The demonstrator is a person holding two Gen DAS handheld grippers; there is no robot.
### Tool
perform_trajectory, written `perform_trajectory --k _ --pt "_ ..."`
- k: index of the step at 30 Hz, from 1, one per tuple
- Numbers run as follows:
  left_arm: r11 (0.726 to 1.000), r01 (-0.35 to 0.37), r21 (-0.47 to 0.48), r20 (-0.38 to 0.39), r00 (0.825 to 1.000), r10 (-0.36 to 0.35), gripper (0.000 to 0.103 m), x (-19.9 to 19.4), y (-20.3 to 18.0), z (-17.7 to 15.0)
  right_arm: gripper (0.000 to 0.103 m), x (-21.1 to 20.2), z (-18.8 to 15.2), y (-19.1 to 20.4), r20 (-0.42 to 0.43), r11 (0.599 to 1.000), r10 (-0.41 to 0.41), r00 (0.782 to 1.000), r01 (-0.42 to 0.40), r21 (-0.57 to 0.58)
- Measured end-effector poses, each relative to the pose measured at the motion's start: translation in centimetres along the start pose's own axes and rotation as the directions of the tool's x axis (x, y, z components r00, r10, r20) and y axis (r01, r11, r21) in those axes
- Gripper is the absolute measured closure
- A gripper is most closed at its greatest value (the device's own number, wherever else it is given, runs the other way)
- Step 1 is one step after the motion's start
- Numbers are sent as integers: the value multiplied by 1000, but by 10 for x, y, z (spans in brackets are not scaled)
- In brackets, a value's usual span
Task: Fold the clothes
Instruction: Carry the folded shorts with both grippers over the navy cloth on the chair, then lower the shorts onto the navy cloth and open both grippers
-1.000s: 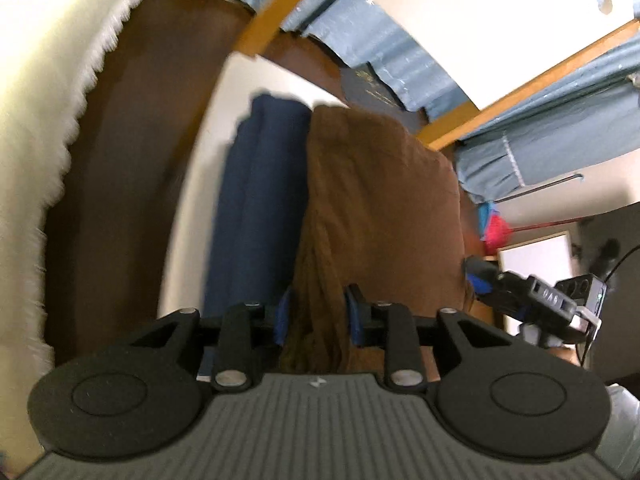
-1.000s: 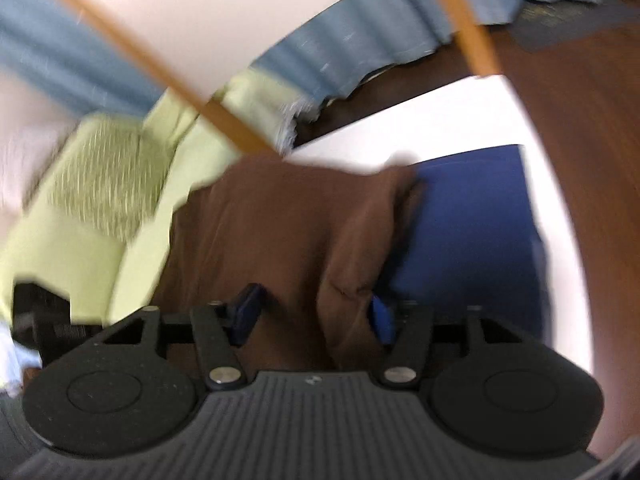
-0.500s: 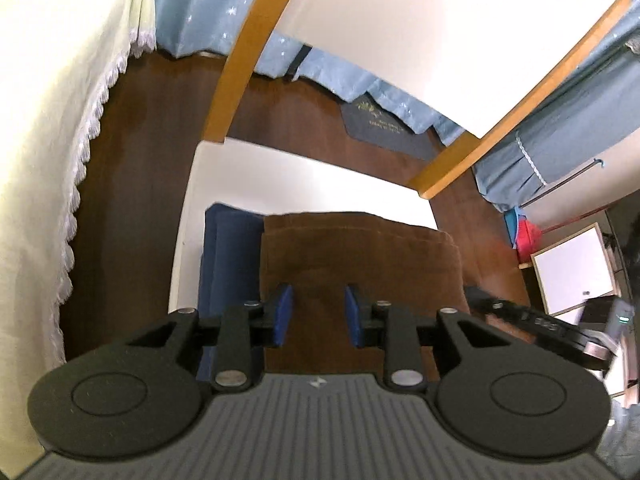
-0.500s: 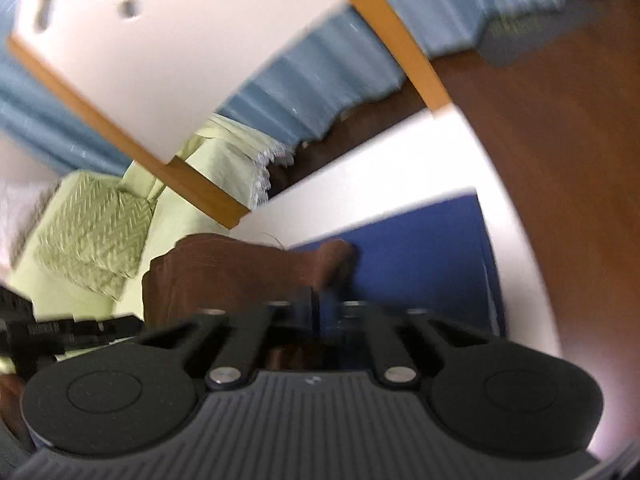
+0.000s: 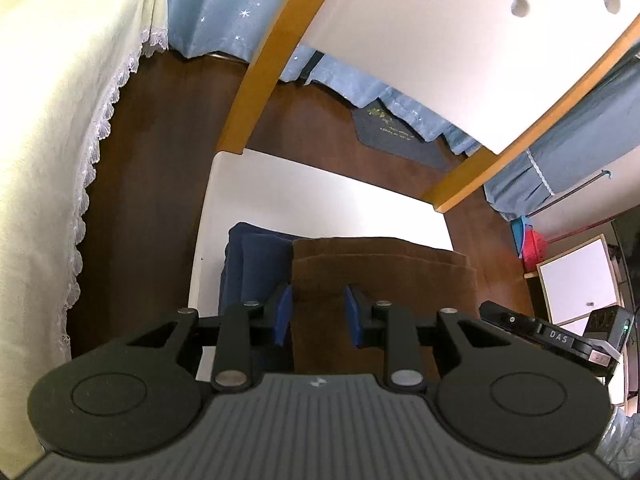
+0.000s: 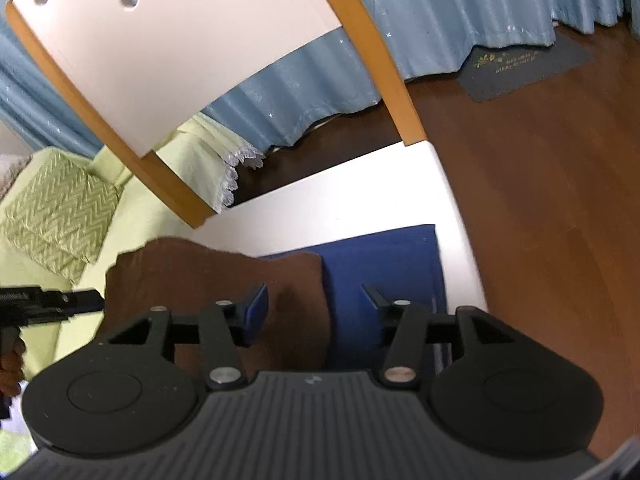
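Corduroy-like brown cloth (image 5: 380, 268), folded flat, lies on a smooth navy garment (image 5: 256, 268) on the glossy white chair seat (image 5: 320, 200), beneath the released left gripper (image 5: 316, 314) and right gripper (image 6: 316, 304).

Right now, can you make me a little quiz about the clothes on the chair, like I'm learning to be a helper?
1. True or false: the brown garment lies partly on top of the blue garment.
2. What do both folded garments rest on? A) the wood floor B) the white chair seat C) the yellow-green sofa
3. Fill in: the left gripper and the right gripper are both ____, holding nothing.

Key: 1 true; 2 B; 3 open
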State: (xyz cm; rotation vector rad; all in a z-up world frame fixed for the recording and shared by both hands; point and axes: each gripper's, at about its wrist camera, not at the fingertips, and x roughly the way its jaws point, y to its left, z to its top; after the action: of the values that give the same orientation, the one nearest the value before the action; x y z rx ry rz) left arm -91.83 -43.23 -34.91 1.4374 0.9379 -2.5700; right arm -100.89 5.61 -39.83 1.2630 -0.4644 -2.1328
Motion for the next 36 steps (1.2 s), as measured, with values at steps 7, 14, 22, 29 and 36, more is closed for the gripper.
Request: perform_trajectory --k 7,14,22,29,36 --pt "999 36 1 5 999 -36 68 5 7 -2 55 15 0 -10 -33 999 20 999 -19 42" --pt "984 -13 180 79 997 -1 94 -9 -18 -6 98 5 -5 5 45 996 22 999 -18 -92" --pt "940 -67 334 222 975 -9 98 -30 -47 -11 101 -25 -11 17 166 988 -3 986 29 -152" --pt "949 -68 306 248 969 -11 101 -27 -44 1 102 -54 -11 14 276 983 -67 959 112 -148" --pt "987 -20 160 148 989 -4 78 -22 -22 -9 77 -47 -5 -2 177 997 -37 984 48 -60"
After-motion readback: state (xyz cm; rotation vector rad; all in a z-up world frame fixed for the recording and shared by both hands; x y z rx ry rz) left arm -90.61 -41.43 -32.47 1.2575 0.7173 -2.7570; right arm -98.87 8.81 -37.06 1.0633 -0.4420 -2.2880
